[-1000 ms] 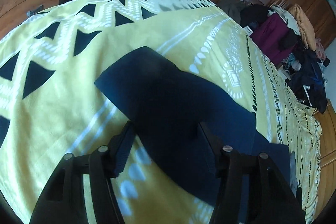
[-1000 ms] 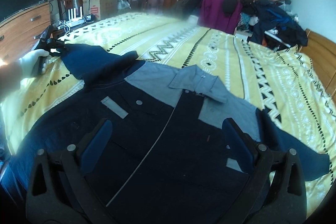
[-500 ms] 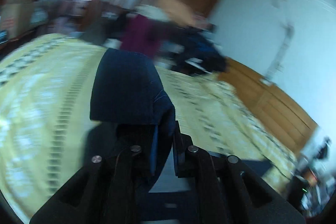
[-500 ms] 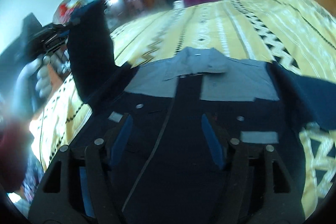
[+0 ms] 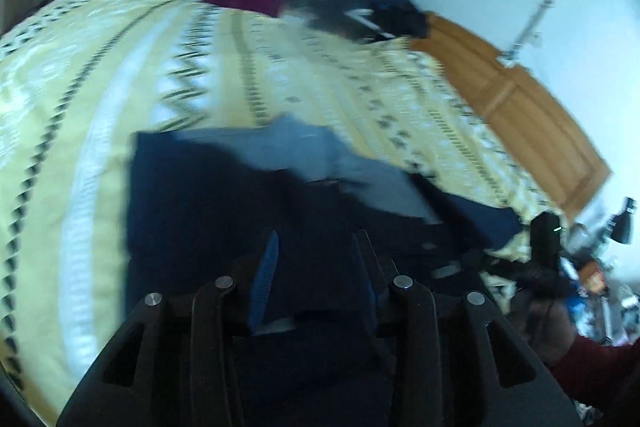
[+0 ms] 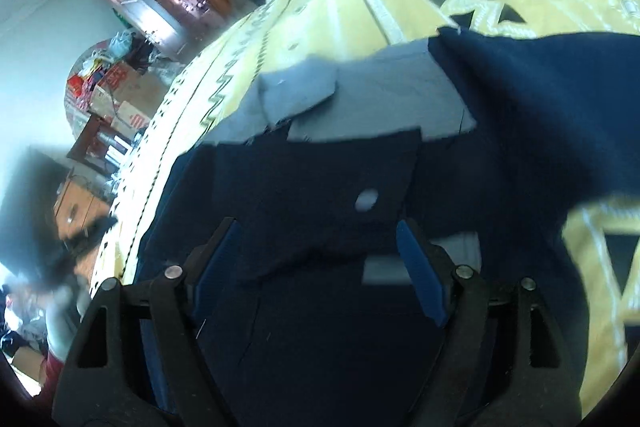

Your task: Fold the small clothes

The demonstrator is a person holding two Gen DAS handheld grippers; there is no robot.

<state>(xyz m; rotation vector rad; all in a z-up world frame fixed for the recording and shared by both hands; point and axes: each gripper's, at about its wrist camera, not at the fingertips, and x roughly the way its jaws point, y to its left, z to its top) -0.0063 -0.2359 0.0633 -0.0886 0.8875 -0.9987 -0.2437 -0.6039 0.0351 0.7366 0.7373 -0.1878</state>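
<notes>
Shirt [image 5: 224, 195] is laid out on the yellow bedspread [image 5: 80, 87], navy body with a grey yoke and collar, front side up as far as I can tell.

Left wrist view: pretty blurry. Left gripper [image 5: 316, 279] sits low over the navy fabric with its blue-padded fingers apart, and I don't see cloth pinched between the tips, so I'd call it spread and empty. A navy panel lies flat across the shirt's left side with a straight edge against the bedspread, looks like a sleeve or side turned in over the body. Grey collar [image 5: 296, 147] is straight ahead of the fingers, so the shirt's long axis runs roughly along this gripper's line of sight. Off to the right there's a maroon sleeve [image 5: 592, 371] and a dark handle, too smeared to say more.

Right wrist view: right gripper [image 6: 320, 267] is wide open right over the chest, a white button [image 6: 367, 199] just ahead between the fingers, nothing held. The other sleeve [image 6: 540, 115] spreads out flat to the right of this gripper, onto the bedspread.

My guess: that loose sleeve is the next bit to fold in, and it lies right beside the right gripper, so that hand is the nearer one. It'd need to swing right and pinch the sleeve's outer end, then carry it back across toward the middle.
</notes>
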